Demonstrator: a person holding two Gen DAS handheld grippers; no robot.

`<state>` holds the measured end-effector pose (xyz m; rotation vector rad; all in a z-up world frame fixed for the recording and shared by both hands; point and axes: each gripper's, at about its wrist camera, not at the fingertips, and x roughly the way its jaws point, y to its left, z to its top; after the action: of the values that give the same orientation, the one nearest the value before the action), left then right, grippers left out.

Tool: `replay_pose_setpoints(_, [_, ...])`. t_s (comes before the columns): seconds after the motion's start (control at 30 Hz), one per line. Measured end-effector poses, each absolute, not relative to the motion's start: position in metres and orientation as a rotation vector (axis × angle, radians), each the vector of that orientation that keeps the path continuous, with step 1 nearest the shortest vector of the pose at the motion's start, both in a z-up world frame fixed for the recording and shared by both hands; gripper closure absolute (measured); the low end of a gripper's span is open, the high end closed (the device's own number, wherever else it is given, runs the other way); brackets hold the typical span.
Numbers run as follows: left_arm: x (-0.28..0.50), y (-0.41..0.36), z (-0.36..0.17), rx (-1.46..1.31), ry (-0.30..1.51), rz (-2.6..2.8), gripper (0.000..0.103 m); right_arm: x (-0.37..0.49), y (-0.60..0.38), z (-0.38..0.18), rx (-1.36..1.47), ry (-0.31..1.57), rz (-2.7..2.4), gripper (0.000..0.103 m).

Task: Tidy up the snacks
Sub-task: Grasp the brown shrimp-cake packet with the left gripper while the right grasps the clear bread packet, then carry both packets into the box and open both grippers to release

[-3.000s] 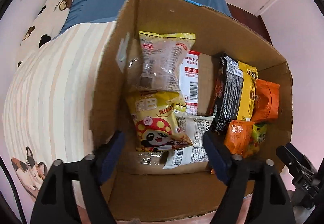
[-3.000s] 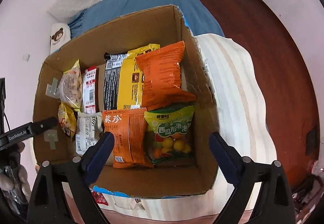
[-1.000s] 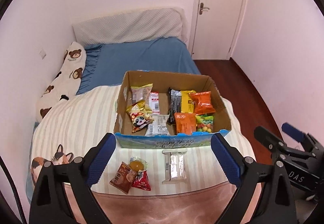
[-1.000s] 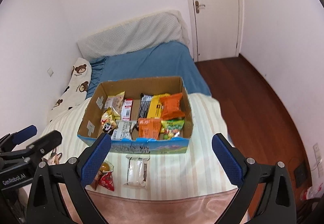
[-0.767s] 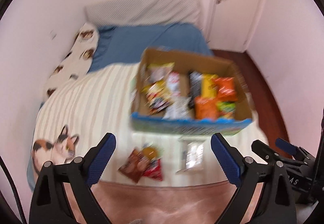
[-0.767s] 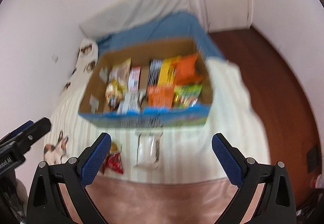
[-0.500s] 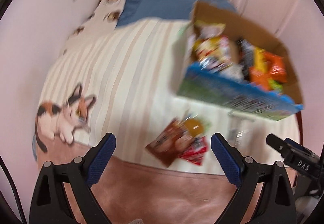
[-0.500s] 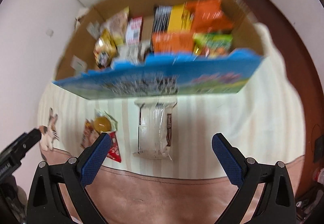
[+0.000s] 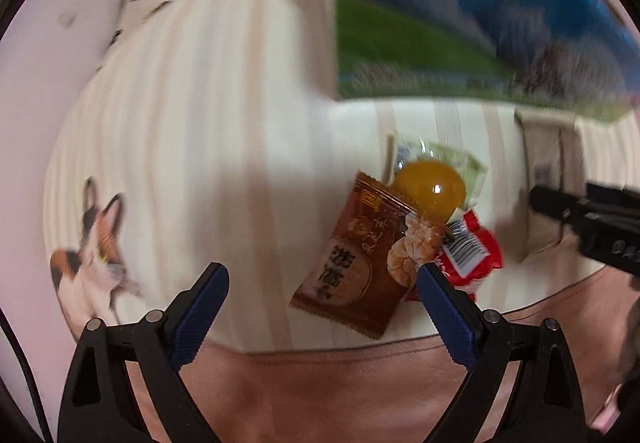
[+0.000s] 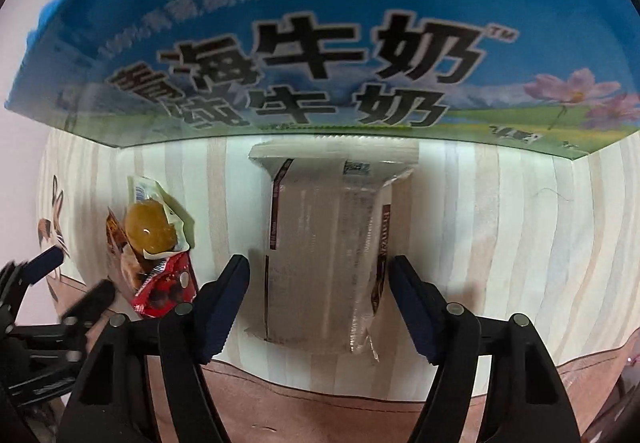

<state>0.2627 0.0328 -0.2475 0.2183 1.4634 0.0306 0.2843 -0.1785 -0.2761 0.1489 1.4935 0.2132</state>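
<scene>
1. My right gripper (image 10: 318, 275) pointed steeply down at the bed, its fingers (image 10: 224, 303) closing, with the clear bread packet (image 10: 324, 243) lying between them; neither finger pressed on the wrapper yet.
2. My left gripper (image 9: 320, 283) also pointed down, its fingers (image 9: 200, 307) wide apart and clamped on nothing. The right-hand finger sat just over the lower corner of the brown snack packet (image 9: 356, 259).
3. That brown snack packet lay flat on the striped blanket (image 9: 208, 131), near the pink band at the bed's edge.
4. Partly under it, on its right side, lay a red packet (image 9: 472, 259) with a barcode showing.
5. Just beyond both, overlapping them, lay a clear pouch holding an orange jelly ball (image 9: 430, 187).
6. The three small packets formed one pile, set apart to the left of the bread packet in the right wrist view.
7. A cat picture (image 9: 88, 251) was printed on the blanket farther left.
8. Farthest stood the blue milk carton box (image 10: 320, 43), its printed wall just beyond the bread packet's far end; whether they touched I could not tell.
</scene>
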Motion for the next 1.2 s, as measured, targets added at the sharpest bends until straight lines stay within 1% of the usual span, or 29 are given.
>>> replay_pose_setpoints(0.03, [0.265,0.030,-0.255,0.230,1.485,0.000,0.007,0.284,-0.178,-0.277,0.147,1.495,0.216,0.034])
replay_pose_setpoints(0.07, [0.266,0.028,-0.260,0.228,1.496,-0.031,0.007,0.283,-0.177,-0.278,0.143,1.496,0.216,0.037])
replay_pose_setpoints(0.1, [0.267,0.027,-0.262,0.221,1.495,-0.051,0.011,0.282,-0.178,-0.279,0.135,1.498,0.215,0.041])
replay_pose_setpoints(0.17, [0.268,0.026,-0.266,0.185,1.500,-0.075,0.029,0.278,-0.180,-0.280,0.128,1.501,0.220,0.043])
replay_pose_setpoints(0.2, [0.269,0.028,-0.267,0.162,1.508,-0.075,0.048,0.276,-0.182,-0.281,0.131,1.506,0.225,0.043])
replay_pose_setpoints(0.23, [0.270,0.031,-0.269,0.132,1.521,-0.059,0.049,0.273,-0.183,-0.281,0.131,1.511,0.225,0.044])
replay_pose_setpoints(0.37, [0.264,0.049,-0.267,-0.005,1.535,0.009,0.049,0.257,-0.185,-0.285,0.116,1.540,0.234,0.044])
replay_pose_setpoints(0.5, [0.232,0.063,-0.270,-0.091,1.575,0.076,0.049,0.223,-0.188,-0.292,0.124,1.596,0.270,0.044])
replay_pose_setpoints(0.7, [0.190,0.073,-0.293,-0.192,1.651,0.127,0.049,0.173,-0.194,-0.306,0.164,1.681,0.291,0.045])
replay_pose_setpoints(0.73, [0.189,0.074,-0.297,-0.210,1.664,0.129,0.044,0.169,-0.195,-0.309,0.169,1.684,0.287,0.044])
replay_pose_setpoints(0.87, [0.188,0.069,-0.305,-0.171,1.668,0.131,0.043,0.166,-0.197,-0.316,0.206,1.697,0.260,0.043])
replay_pose_setpoints(1.1, [0.175,0.042,-0.305,-0.165,1.665,0.133,0.043,0.169,-0.194,-0.320,0.238,1.689,0.195,0.041])
replay_pose_setpoints(1.2, [0.170,0.035,-0.297,-0.161,1.665,0.135,0.043,0.166,-0.184,-0.323,0.227,1.678,0.180,0.041])
